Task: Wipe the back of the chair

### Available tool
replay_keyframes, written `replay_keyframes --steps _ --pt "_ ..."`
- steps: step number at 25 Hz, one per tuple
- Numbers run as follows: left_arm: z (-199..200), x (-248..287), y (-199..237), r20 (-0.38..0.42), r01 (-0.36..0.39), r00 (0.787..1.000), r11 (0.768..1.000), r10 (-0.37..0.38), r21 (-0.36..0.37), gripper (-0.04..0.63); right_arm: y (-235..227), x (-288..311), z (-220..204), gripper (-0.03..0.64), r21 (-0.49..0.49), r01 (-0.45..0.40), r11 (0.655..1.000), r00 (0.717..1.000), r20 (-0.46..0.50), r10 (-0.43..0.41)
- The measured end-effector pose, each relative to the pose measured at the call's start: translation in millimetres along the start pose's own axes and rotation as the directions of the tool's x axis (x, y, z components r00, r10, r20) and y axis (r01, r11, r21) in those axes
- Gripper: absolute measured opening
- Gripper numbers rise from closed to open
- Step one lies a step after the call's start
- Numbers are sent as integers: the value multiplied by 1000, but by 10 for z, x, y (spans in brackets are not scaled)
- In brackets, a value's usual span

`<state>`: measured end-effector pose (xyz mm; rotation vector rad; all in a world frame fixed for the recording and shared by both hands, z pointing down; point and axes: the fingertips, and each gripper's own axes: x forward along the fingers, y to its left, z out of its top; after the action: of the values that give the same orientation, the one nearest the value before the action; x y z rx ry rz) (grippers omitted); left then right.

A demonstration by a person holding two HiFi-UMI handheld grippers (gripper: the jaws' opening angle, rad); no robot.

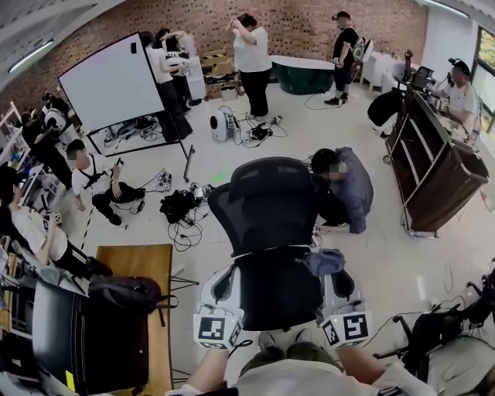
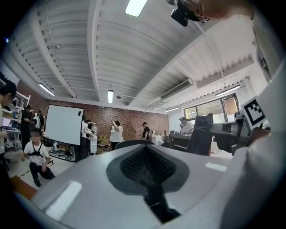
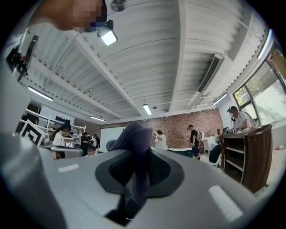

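1. The chair (image 1: 271, 224) stands on the floor, its back between both grippers.
2. The left gripper (image 1: 223, 285), jaws closed and empty, is at the back's lower left edge.
3. The right gripper (image 1: 334, 282) clamps the cloth.
4. The cloth (image 1: 325, 261) lies just beside the back's right edge.

Chair (image 1: 271, 224) between left gripper (image 1: 223, 280), right gripper (image 1: 335, 280) — cloth (image 1: 325, 261) in right one, table (image 1: 135, 267) left

Whiteboard (image 1: 116, 81): ahead and to the left of the left gripper (image 1: 224, 277).
Wooden counter (image 1: 433, 166): ahead and to the right of the right gripper (image 1: 329, 274).
Brick wall (image 1: 309, 23): red, far ahead.
Floor (image 1: 402, 271): pale, with cables (image 1: 186, 232) strewn across it.
Ceiling (image 2: 134, 58): white and ribbed, with strip lights (image 2: 110, 95).
Windows (image 3: 268, 98): far right, possibly daylit.
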<state>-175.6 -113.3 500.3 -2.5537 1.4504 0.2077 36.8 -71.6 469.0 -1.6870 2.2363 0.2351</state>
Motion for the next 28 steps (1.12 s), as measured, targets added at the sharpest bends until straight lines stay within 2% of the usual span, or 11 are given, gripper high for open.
replay_keyframes --steps 5,9,14,19,23,28 --pt "92 -293 -130 21 -25 999 1000 25 6 20 175 -352 84 52 22 -12 1000 1000 21 12" --pt "273 -815 -610 33 -40 999 998 39 40 20 232 -998 350 52 6 -53 999 997 53 52" --pt "401 -1604 -1375 39 -82 996 996 81 37 20 213 -1991 644 52 18 -92 996 994 62 90" --pt "541 -2188 -2063 -5 -71 997 997 72 32 20 136 -2798 880 51 65 -84 994 996 42 81" --pt "865 -2593 -2428 22 -82 996 996 81 42 20 168 -3293 1115 49 74 -98 992 994 46 94" --pt "1075 -2836 -2683 49 -73 996 995 70 63 20 188 -3682 1323 49 72 -82 994 995 64 77"
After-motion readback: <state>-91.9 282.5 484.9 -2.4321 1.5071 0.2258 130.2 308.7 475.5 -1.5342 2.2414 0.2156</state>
